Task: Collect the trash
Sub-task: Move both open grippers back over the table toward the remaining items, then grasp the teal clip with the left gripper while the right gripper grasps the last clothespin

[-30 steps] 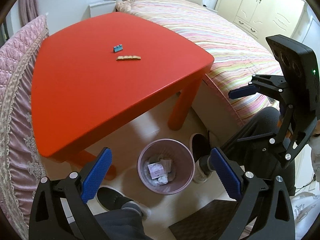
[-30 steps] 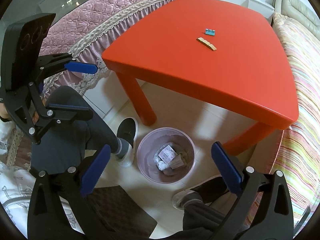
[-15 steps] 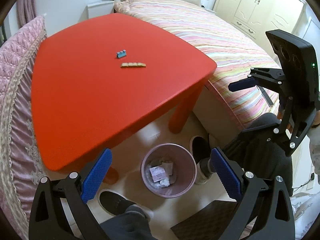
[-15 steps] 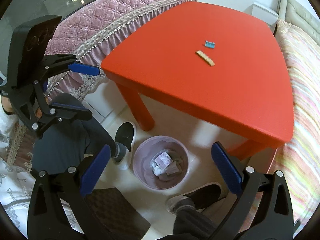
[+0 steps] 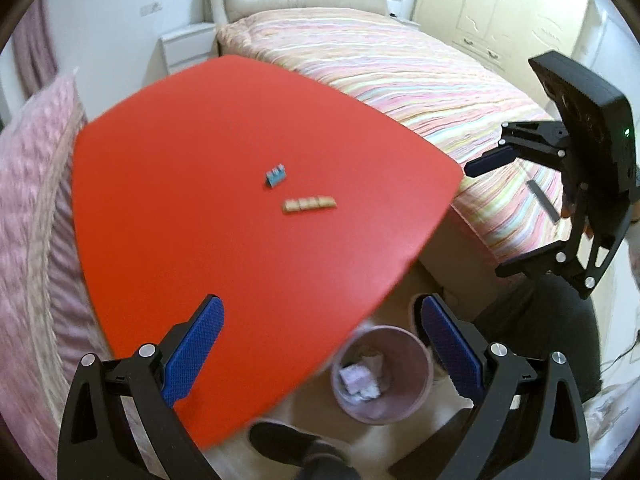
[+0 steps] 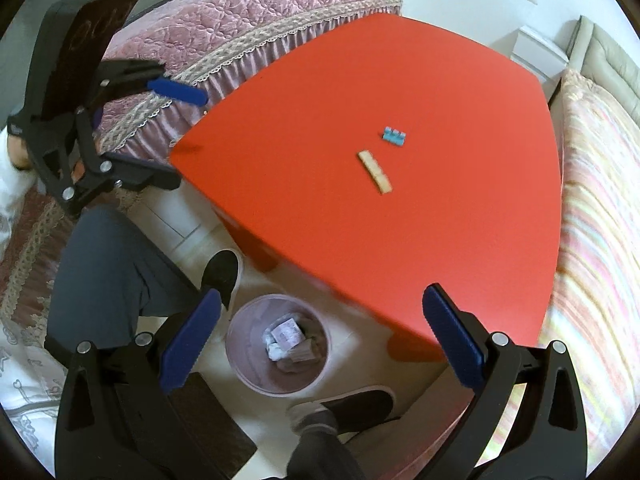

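A pink waste bin (image 5: 380, 374) with crumpled paper inside stands on the floor by the near edge of the red table (image 5: 200, 208); it also shows in the right wrist view (image 6: 278, 346). On the table lie a small blue piece (image 5: 275, 175) (image 6: 394, 136) and a tan strip of joined blocks (image 5: 308, 204) (image 6: 375, 171). My left gripper (image 5: 320, 348) is open and empty above the table's near edge. My right gripper (image 6: 320, 344) is open and empty above the bin and the table edge. Each gripper shows in the other's view, the right (image 5: 500, 216) and the left (image 6: 160, 132).
A striped bed (image 5: 420, 80) lies right of the table, a pink quilted cover (image 6: 248, 20) left of it. My legs and shoes (image 6: 222, 272) are on the floor beside the bin. A dark mat (image 6: 208, 428) lies near my feet. A white nightstand (image 5: 186, 46) stands behind the table.
Both grippers have risen and tipped up toward the table top. The bin has dropped lower in both views and the two items on the table sit nearer the centre. Both stayed open.
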`<state>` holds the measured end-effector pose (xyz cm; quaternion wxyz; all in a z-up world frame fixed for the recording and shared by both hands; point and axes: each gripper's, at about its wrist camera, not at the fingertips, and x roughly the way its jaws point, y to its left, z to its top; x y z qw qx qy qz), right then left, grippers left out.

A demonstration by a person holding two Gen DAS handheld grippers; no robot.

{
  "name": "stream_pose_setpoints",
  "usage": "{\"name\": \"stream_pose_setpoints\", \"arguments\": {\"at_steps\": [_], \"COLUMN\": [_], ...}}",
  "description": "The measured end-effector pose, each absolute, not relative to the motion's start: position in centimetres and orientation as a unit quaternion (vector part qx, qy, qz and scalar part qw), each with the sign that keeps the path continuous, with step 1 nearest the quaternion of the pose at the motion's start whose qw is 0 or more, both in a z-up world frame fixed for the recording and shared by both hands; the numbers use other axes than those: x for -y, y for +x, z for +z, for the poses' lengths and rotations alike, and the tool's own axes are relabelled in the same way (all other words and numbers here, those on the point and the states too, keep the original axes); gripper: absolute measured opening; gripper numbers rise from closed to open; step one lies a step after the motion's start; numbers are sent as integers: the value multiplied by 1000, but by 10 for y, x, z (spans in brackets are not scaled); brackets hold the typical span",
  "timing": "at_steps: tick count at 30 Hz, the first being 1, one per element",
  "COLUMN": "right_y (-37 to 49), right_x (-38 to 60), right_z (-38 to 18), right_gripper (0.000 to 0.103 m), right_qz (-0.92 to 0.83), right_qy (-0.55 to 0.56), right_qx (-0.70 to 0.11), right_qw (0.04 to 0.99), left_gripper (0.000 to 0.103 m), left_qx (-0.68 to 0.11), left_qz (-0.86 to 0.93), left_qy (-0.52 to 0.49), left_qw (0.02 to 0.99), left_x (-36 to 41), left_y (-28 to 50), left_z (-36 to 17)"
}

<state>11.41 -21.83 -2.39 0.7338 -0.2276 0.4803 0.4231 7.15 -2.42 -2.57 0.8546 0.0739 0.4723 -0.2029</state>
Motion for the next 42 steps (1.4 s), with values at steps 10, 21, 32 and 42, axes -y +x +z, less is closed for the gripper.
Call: {"name": "stream_pose_setpoints", "arguments": {"at_steps": [10, 21, 32, 42], "right_y": [156, 187, 211, 215], "right_x": [187, 162, 143, 139], "right_z": [-26, -51, -84, -101], "right_gripper": [99, 99, 94, 64], "right_qz": [438, 462, 470, 467], "right_qy": [-273, -293, -299, -305], "right_qx": [-470, -463, -467, -465], "right_qw": [716, 697, 687, 687], "left_gripper": [95, 95, 95, 60], "left_qx": [-475, -478, -466, -477], "left_qz": [-238, -301, -338, -359], "left_qy": [142, 166, 180, 177], "left_qw": [835, 808, 798, 782], "left_x": [29, 35, 44, 48], "left_y": [141, 201, 229, 234], "left_z": [-27, -54, -87, -104]}}
